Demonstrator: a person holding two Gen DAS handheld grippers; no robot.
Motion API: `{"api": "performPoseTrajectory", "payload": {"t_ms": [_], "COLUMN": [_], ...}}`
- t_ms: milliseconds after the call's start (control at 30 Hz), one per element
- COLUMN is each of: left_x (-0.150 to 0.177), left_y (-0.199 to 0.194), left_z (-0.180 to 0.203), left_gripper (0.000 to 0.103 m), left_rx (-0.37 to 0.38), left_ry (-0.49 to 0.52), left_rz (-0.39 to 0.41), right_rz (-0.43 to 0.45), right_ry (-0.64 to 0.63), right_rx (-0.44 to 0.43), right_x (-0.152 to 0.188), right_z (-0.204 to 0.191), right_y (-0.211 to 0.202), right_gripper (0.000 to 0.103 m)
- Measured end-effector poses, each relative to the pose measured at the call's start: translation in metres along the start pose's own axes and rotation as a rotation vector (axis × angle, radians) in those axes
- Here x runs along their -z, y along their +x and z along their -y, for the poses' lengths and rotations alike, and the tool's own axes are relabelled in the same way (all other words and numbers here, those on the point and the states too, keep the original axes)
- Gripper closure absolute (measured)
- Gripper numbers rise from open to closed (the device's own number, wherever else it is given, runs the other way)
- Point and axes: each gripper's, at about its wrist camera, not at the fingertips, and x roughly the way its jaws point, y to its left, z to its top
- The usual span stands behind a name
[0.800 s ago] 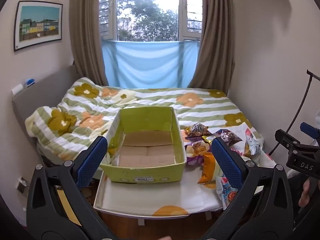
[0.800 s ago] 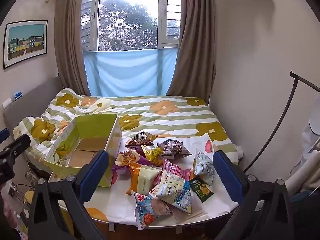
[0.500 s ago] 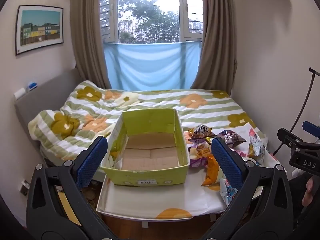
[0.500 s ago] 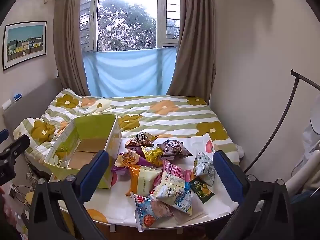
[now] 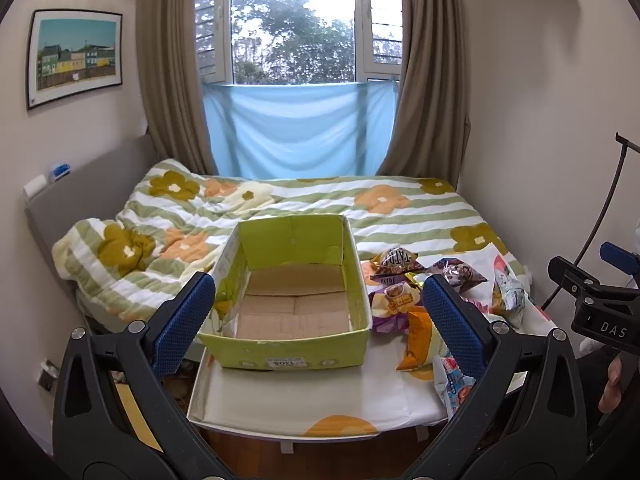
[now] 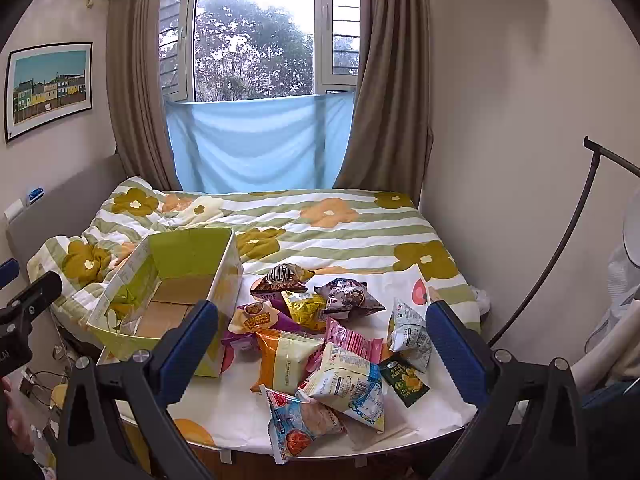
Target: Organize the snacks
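Plainly, both claws stand wide open and empty: the right claw looks straight down on the heap of crinkly foil snack packets at the bed's foot. The left claw faces the empty green cardboard box, packets off to its right. Right hand is judged nearer; orange-and-cream packet lies lengthwise toward it.

My left gripper: black frame, blue pads. Right gripper same. I see box: lime green, brown cardboard floor, white label. Quilt: white with green stripes, olive and orange flowers. Curtains brown; cloth under window pale blue. Walls cream. Picture: black frame, teal sky, yellow and green houses. Snacks mixed: orange bag, pink bag, yellow bag, purple bag, brown bag, dark green packet.
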Motion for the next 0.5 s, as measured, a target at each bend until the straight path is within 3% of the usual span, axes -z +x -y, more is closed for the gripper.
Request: {"api": "performPoseTrajectory", "payload": {"t_ms": [500], "left_x": [0.0029], "left_y": [-0.0050], "left_z": [0.0038], "left_gripper": [0.000], "left_rx": [-0.021], "left_ry": [-0.017], "left_rz": [-0.017], "right_rz": [-0.015], "right_ry": [-0.001], "right_rx": [0.000], "right_x": [0.0034], "right_z": [0.0039], "right_y": [-0.0041], "right_gripper": [0.000]}}
